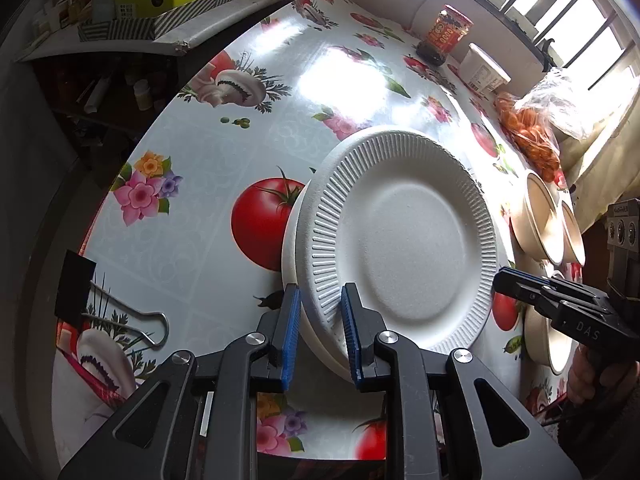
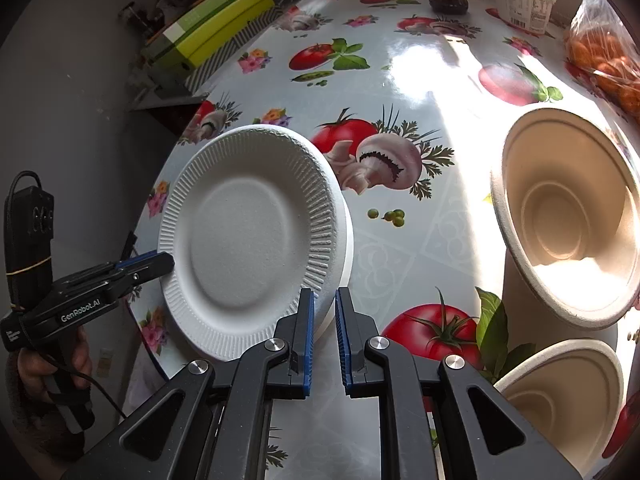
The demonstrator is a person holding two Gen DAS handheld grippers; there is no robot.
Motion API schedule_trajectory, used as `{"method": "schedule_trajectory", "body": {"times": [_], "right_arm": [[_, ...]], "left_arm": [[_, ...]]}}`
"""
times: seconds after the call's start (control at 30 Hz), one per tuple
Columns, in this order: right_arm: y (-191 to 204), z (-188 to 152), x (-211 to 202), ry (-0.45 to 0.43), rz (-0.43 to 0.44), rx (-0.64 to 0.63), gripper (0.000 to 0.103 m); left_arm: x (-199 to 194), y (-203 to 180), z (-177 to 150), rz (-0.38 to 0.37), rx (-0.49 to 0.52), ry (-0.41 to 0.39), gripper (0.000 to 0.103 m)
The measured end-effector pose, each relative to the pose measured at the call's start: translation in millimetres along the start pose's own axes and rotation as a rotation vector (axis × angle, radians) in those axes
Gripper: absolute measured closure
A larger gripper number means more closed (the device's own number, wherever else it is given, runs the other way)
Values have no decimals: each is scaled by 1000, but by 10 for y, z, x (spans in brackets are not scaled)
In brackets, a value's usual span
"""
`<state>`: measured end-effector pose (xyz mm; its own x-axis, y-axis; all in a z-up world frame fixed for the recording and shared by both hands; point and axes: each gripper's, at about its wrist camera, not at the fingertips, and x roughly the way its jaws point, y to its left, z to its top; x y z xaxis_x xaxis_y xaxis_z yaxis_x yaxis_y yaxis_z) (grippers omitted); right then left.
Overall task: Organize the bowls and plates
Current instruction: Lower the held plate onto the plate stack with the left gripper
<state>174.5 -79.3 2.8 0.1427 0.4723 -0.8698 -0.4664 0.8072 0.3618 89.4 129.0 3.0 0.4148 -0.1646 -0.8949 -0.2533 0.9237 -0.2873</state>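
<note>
Two white foam plates are stacked on the patterned tablecloth; the top plate has a ribbed rim and sits slightly askew on the lower plate. My left gripper is open, its blue pads straddling the near rim of the stack without pinching it. My right gripper is open and empty beside the stack's right edge. Beige pulp bowls stand to the right: one stacked high, one lower. The bowls also show in the left wrist view.
A sauce bottle, a white tub and a bag of orange fruit line the far side by the window. A binder clip lies at the left edge. A shelf with green boxes stands beyond the table.
</note>
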Motion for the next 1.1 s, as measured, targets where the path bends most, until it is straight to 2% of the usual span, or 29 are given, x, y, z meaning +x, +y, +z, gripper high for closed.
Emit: {"method": "schedule_trajectory", "body": {"times": [0.57, 0.63, 0.77, 1.1], "right_arm": [[49, 0, -42, -22, -2, -17, 91], [38, -3, -46, -24, -1, -13, 90], [23, -11, -69, -33, -2, -8, 90], [29, -4, -125, -58, -29, -22, 82]], "left_arm": [[-15, -25, -3, 19, 16, -11, 81], [-19, -22, -14, 33, 19, -11, 80], [-34, -21, -20, 34, 24, -18, 66], [-53, -12, 7, 33, 24, -34, 65]]}}
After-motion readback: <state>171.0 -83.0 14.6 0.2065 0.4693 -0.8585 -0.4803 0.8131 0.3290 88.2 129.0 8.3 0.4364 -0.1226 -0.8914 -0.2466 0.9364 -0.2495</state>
